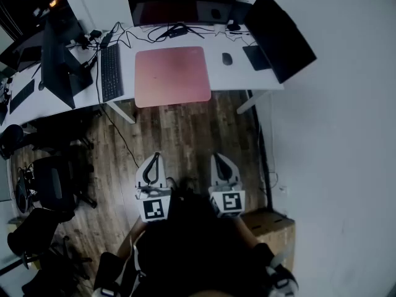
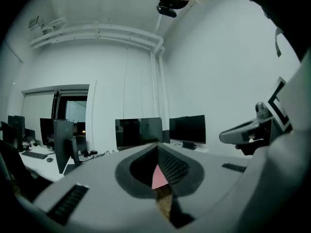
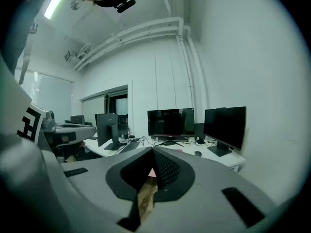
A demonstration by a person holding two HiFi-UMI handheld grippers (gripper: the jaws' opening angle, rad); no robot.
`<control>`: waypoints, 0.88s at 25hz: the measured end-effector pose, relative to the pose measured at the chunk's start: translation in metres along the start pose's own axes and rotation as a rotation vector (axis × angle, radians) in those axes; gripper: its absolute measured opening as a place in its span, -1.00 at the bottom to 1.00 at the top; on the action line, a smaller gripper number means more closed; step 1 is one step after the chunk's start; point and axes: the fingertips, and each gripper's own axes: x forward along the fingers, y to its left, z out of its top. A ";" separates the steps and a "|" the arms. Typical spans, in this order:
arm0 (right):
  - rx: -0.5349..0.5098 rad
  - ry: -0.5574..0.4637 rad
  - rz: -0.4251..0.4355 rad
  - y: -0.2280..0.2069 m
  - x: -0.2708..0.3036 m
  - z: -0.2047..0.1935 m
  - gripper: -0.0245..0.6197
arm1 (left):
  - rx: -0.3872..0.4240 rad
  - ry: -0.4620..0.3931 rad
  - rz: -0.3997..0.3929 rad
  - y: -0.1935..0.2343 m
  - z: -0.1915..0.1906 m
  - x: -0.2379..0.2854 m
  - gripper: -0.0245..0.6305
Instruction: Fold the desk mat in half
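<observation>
I've folded nothing yet: the pink desk mat (image 1: 172, 76) lies flat on the table (image 1: 234, 79) at twelve o'clock, my left claw (image 1: 153, 160) and right claw (image 1: 221, 161) closed, empty.

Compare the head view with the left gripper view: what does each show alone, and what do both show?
Head view only: the whole pink desk mat lying flat on the white desk, the mouse to its right, the cardboard box on the floor. Left gripper view only: the ceiling pipes. Both: the monitors, the right gripper, the left gripper with jaws shut and empty, and the desk mat, just a pink sliver past those jaws.
</observation>
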 end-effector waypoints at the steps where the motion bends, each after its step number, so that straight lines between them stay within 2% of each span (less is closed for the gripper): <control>1: 0.000 -0.005 0.001 0.000 0.001 0.002 -0.90 | -0.005 0.002 0.001 0.001 0.001 0.001 -0.91; 10: 0.004 -0.032 0.002 0.006 0.001 0.010 -0.90 | -0.049 0.002 -0.008 0.007 0.003 0.003 -0.91; 12: 0.014 -0.079 0.006 0.010 -0.003 0.023 -0.90 | -0.077 -0.035 -0.003 0.010 0.018 0.000 -0.91; 14: 0.038 -0.169 0.008 0.014 -0.010 0.046 -0.90 | -0.108 -0.088 0.009 0.016 0.036 -0.006 -0.91; 16: 0.049 -0.251 0.010 0.017 -0.016 0.064 -0.90 | -0.105 -0.129 0.021 0.024 0.048 -0.012 -0.88; 17: 0.044 -0.259 0.012 0.018 -0.015 0.065 -0.81 | -0.092 -0.134 0.019 0.026 0.048 -0.013 -0.70; 18: 0.037 -0.242 0.016 0.019 -0.011 0.060 -0.59 | -0.083 -0.128 0.011 0.027 0.043 -0.012 -0.52; 19: 0.034 -0.210 0.021 0.020 -0.007 0.051 -0.49 | -0.084 -0.114 -0.001 0.027 0.036 -0.010 -0.51; 22: 0.030 -0.120 0.024 0.025 0.003 0.030 -0.39 | -0.123 -0.067 -0.031 0.032 0.016 -0.008 -0.50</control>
